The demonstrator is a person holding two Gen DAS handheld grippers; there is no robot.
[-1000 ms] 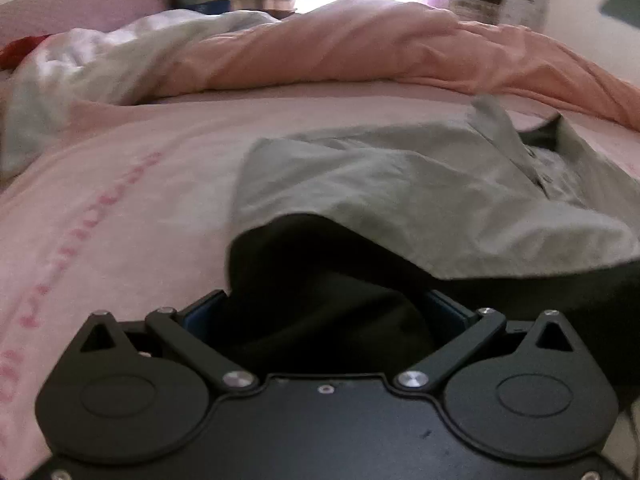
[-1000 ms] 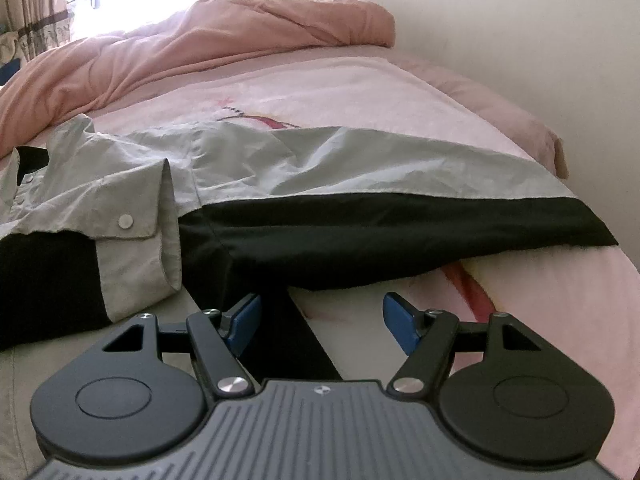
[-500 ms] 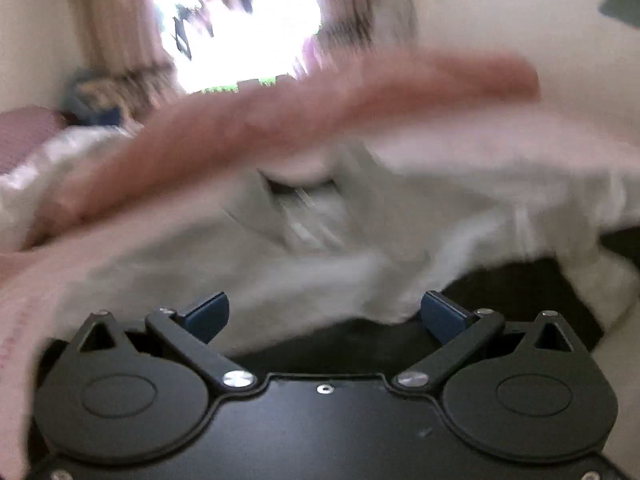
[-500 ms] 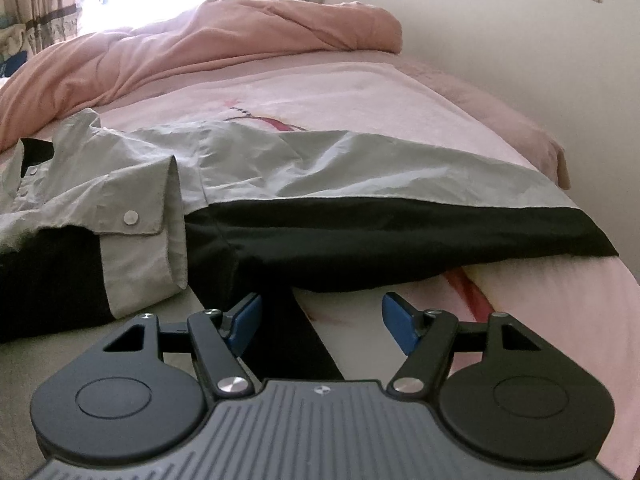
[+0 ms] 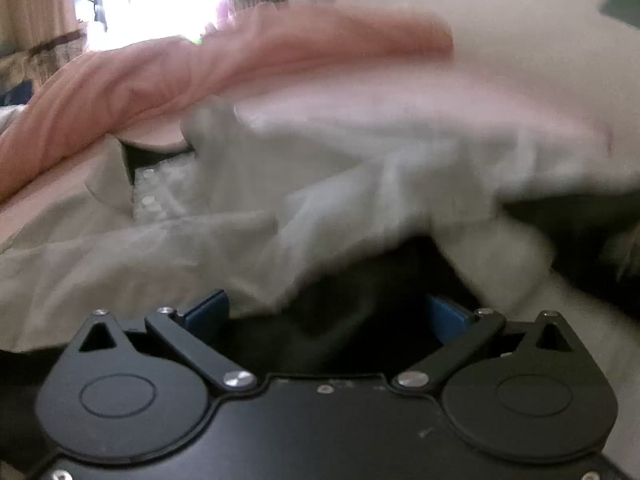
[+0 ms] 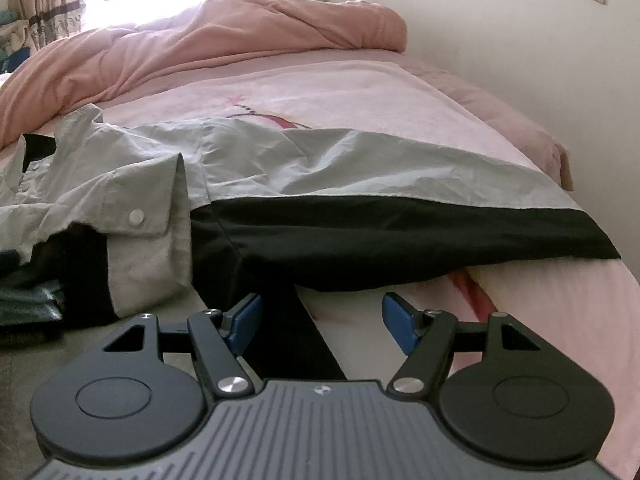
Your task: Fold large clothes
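A large grey-and-black shirt [image 6: 304,184] lies spread on the pink bed sheet [image 6: 360,92], its buttoned cuff [image 6: 140,220] folded over the body at the left. My right gripper [image 6: 320,320] is open and empty, just in front of the shirt's black hem. In the blurred left wrist view the shirt [image 5: 240,240] fills the middle. My left gripper [image 5: 326,312] is open, with grey and black cloth lying between its blue pads, which are not closed on it.
A rumpled salmon-pink duvet [image 6: 200,40] lies along the far side of the bed. A white wall [image 6: 500,40] with sockets runs along the right. A bright window with curtains [image 6: 52,4] is at the back left.
My left gripper has swung to the right and in over the shirt; the cloth has shifted and its view is blurred. My right gripper has edged slightly closer and stays open.
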